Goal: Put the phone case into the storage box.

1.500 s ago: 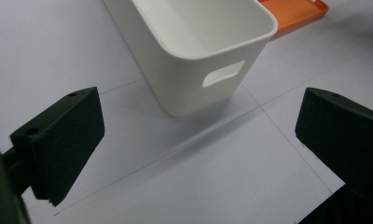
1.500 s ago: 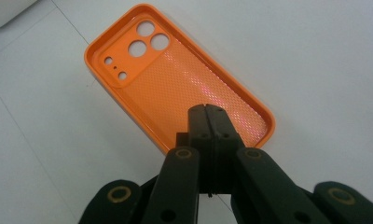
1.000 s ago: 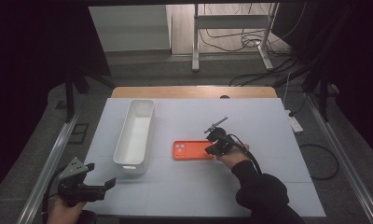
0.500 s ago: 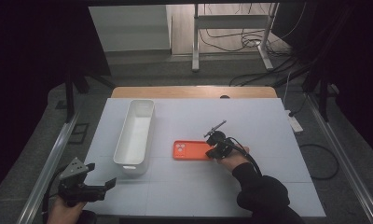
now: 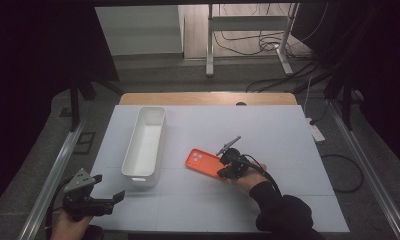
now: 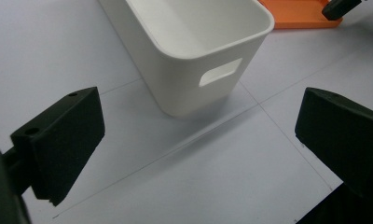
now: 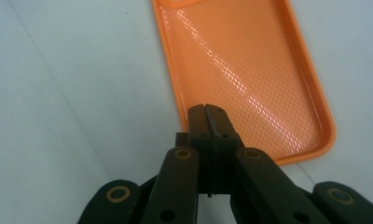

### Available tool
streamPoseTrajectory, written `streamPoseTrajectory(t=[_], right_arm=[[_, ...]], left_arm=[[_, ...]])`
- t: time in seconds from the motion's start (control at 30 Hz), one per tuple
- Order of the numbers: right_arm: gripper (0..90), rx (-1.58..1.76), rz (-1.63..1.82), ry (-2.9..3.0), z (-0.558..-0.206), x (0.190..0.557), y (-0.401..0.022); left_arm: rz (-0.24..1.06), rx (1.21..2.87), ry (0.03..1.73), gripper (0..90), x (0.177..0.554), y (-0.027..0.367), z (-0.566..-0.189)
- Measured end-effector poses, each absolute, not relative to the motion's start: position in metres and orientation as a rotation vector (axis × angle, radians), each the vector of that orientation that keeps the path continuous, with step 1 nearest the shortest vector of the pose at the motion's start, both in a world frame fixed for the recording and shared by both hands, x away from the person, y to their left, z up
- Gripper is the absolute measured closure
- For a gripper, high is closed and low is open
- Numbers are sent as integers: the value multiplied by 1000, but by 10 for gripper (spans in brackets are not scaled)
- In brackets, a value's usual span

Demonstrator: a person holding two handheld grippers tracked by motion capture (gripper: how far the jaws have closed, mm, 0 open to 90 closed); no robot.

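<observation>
Pinching the phone case's near edge

Your right gripper (image 7: 208,112) is closed on the orange phone case (image 5: 204,163) at centre frame; lift level toward the white bin (image 5: 145,145). Left gripper (image 5: 105,202) waits open.

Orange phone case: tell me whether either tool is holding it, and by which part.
The right tool is shut on the orange phone case, pinching the rim at its near end. The left tool is open and holds nothing.

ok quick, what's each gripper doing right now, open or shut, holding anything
left gripper: open, holding nothing, near the white bin.
right gripper: shut, jaws pressed together at the near edge of the orange phone case; whether they pinch its rim cannot be told.
</observation>
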State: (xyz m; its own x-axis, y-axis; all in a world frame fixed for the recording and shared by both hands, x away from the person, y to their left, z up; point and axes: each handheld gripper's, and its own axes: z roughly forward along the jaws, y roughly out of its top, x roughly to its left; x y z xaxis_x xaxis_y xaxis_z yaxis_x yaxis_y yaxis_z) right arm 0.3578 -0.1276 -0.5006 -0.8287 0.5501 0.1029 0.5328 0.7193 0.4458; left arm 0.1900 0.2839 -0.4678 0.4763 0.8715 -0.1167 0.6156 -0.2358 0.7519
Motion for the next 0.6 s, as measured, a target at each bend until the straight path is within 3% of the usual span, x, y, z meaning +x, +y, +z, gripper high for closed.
streamPoseTrajectory(t=[0.6], right_arm=[[894,826,752,2946,-501,344,-113]], left_arm=[[421,1952,1241,22,191,285,-468]])
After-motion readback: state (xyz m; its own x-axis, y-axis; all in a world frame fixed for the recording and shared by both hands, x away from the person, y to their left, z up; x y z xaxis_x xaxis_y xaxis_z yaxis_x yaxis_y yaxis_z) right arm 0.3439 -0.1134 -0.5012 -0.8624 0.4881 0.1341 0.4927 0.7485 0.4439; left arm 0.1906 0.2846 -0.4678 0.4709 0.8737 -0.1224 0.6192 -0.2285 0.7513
